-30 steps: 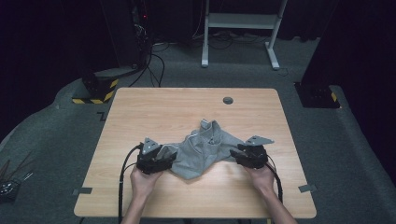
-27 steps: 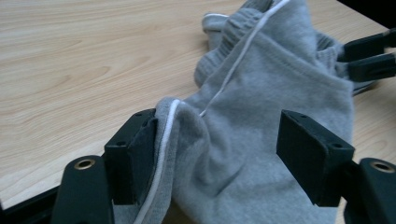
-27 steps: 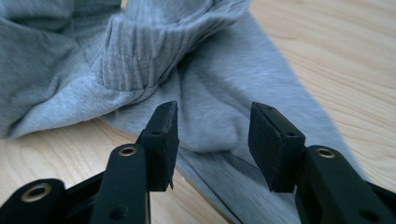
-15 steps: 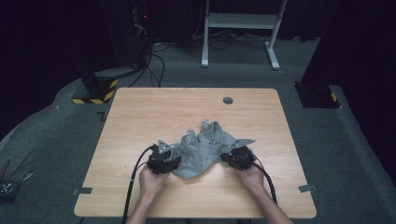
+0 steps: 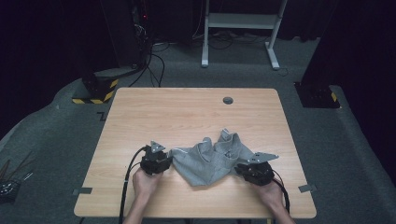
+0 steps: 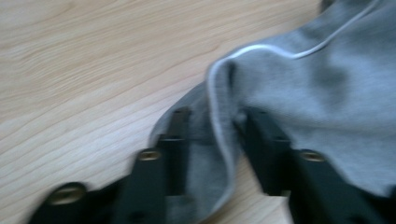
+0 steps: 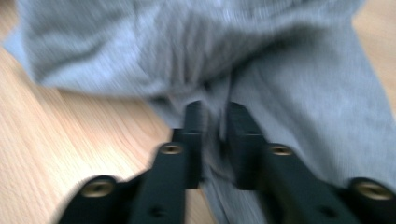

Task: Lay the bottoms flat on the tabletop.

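Observation:
A crumpled grey cloth [image 5: 210,161] with a pale hem lies on the wooden table [image 5: 187,112] near its front edge. My left gripper [image 5: 169,159] is at the cloth's left corner. In the left gripper view its jaws [image 6: 212,121] stand apart, with the hemmed edge of the cloth [image 6: 317,79] lying between them and draped over one jaw. My right gripper [image 5: 238,168] is at the cloth's right side. In the right gripper view its jaws [image 7: 215,116] are pinched close together on a fold of the cloth [image 7: 187,46].
A round cable hole [image 5: 228,100] sits near the table's far edge. Bare wood stretches behind and to both sides of the cloth. Beyond the table are a white desk frame [image 5: 238,32] and dark equipment [image 5: 121,37] on grey carpet.
Both grippers came together toward the middle of the cloth, then moved apart again. The right one has drawn back toward the front right, and the cloth has shifted and spread slightly.

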Tool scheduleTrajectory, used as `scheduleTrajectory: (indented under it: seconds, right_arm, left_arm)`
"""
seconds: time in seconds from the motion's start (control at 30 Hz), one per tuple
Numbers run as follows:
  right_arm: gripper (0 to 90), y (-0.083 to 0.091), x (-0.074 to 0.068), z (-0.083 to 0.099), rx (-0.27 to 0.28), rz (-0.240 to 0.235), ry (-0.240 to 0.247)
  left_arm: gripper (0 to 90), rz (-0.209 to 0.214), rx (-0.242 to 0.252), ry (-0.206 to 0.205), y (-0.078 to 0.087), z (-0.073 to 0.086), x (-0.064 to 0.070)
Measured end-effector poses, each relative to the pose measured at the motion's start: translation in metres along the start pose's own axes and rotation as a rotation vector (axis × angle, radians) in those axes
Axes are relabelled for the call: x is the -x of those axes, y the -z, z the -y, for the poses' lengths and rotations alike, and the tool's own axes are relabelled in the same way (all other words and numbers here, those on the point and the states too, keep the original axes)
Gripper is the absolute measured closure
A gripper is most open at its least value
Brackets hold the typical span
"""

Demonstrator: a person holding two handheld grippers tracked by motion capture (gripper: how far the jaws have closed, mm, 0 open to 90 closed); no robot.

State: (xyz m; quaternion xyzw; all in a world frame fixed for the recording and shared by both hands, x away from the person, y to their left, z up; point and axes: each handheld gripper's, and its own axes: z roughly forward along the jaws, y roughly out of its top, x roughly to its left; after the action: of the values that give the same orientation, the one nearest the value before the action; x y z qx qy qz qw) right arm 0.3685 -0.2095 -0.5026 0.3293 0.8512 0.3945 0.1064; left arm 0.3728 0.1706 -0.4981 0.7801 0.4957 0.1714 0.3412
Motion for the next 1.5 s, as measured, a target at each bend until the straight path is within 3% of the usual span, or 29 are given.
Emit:
scheduleTrajectory:
  seconds: [0.03,0.1,0.13,0.17,0.27,0.33,0.43,0.5,0.6,0.8,0.83,0.87,0.9,0.93,1.0,1.03,1.07,1.1,1.13,1.17,1.2,1.23,1.3,1.37,1.4,1.47,1.5]
  right_arm:
    - [57.0,0.002,-0.003,-0.007,0.050,-0.070,0.005]
    - [52.8,0.002,-0.005,-0.010,0.063,-0.088,0.011]
    - [44.7,-0.001,-0.009,-0.018,0.067,-0.119,0.016]
    - [42.2,-0.003,-0.010,-0.021,0.062,-0.133,0.009]
    - [41.3,-0.010,-0.009,-0.027,0.051,-0.149,-0.012]
    - [58.2,-0.020,-0.008,-0.035,0.033,-0.130,-0.040]
    - [79.4,-0.027,-0.008,-0.045,0.000,-0.121,-0.038]
    - [82.8,-0.028,-0.009,-0.053,-0.004,-0.113,-0.021]
    - [83.7,-0.023,-0.008,-0.069,0.033,-0.082,-0.001]
    - [83.5,-0.010,0.002,-0.099,0.129,-0.038,-0.045]
    - [83.3,-0.010,0.006,-0.111,0.147,0.003,-0.055]
    - [83.3,-0.010,0.006,-0.111,0.147,0.003,-0.055]
    - [83.1,-0.018,0.011,-0.120,0.138,0.060,-0.052]
    - [83.1,-0.018,0.011,-0.120,0.138,0.060,-0.052]
    - [82.3,-0.034,0.016,-0.122,0.095,0.083,-0.068]
    - [80.2,-0.053,0.020,-0.118,0.025,0.094,-0.071]
    - [77.4,-0.061,0.021,-0.115,-0.010,0.087,-0.073]
    - [77.4,-0.061,0.021,-0.115,-0.010,0.087,-0.073]
    - [71.8,-0.067,0.023,-0.111,-0.034,0.083,-0.077]
    - [61.4,-0.073,0.026,-0.102,-0.045,0.086,-0.093]
    - [61.4,-0.073,0.026,-0.102,-0.045,0.086,-0.093]
    - [55.8,-0.069,0.030,-0.095,-0.031,0.081,-0.121]
    - [54.3,-0.065,0.031,-0.092,-0.014,0.082,-0.123]
    - [52.3,-0.049,0.030,-0.083,0.019,0.106,-0.107]
    - [52.3,-0.049,0.030,-0.083,0.019,0.106,-0.107]
    - [52.3,-0.037,0.027,-0.075,0.034,0.111,-0.097]
    - [52.6,-0.029,0.024,-0.066,0.038,0.106,-0.082]
  left_arm:
    - [43.0,0.013,0.007,-0.016,0.003,-0.001,0.003]
    - [40.6,0.021,0.008,-0.019,0.004,-0.001,0.004]
    - [38.0,0.026,0.005,-0.018,0.003,0.000,0.003]
    - [37.6,0.026,-0.002,-0.006,0.000,0.002,0.001]
    - [37.3,0.034,-0.002,0.018,-0.004,0.005,-0.002]
    - [37.4,0.037,-0.003,0.022,-0.008,0.009,-0.003]
    - [37.6,0.034,0.008,0.019,-0.010,0.015,-0.003]
    - [37.8,0.033,0.009,0.012,-0.010,0.016,-0.002]
    - [37.9,0.019,0.012,-0.013,-0.011,0.017,0.000]
    - [38.0,0.011,0.074,-0.037,-0.011,0.026,0.001]
    - [37.9,0.010,0.081,-0.034,-0.011,0.027,0.001]
    - [37.9,0.006,0.081,-0.040,-0.011,0.027,0.001]
    - [37.5,0.004,0.080,-0.039,-0.011,0.027,0.002]
    - [37.1,0.004,0.080,-0.039,-0.011,0.027,0.002]
    - [36.9,0.019,0.078,-0.024,-0.010,0.027,0.001]
    - [36.6,0.024,0.076,-0.022,-0.009,0.027,0.000]
    - [36.2,0.031,0.072,-0.017,-0.008,0.027,0.000]
    - [36.2,0.037,0.068,-0.010,-0.007,0.027,-0.001]
    - [35.9,0.035,0.080,-0.004,-0.004,0.028,-0.001]
    - [35.7,0.027,0.124,-0.003,0.004,0.029,0.000]
    - [35.5,0.027,0.124,-0.003,0.004,0.029,0.000]
    - [35.3,0.026,0.146,-0.002,0.009,0.029,0.000]
    - [35.1,0.034,0.179,0.006,0.019,0.026,-0.001]
    - [33.6,0.059,0.190,0.007,0.029,0.021,0.001]
    - [33.4,0.059,0.190,0.007,0.029,0.021,0.001]
    - [33.2,0.074,0.189,-0.010,0.032,0.017,0.007]
    - [32.4,0.100,0.182,-0.032,0.032,0.013,0.016]
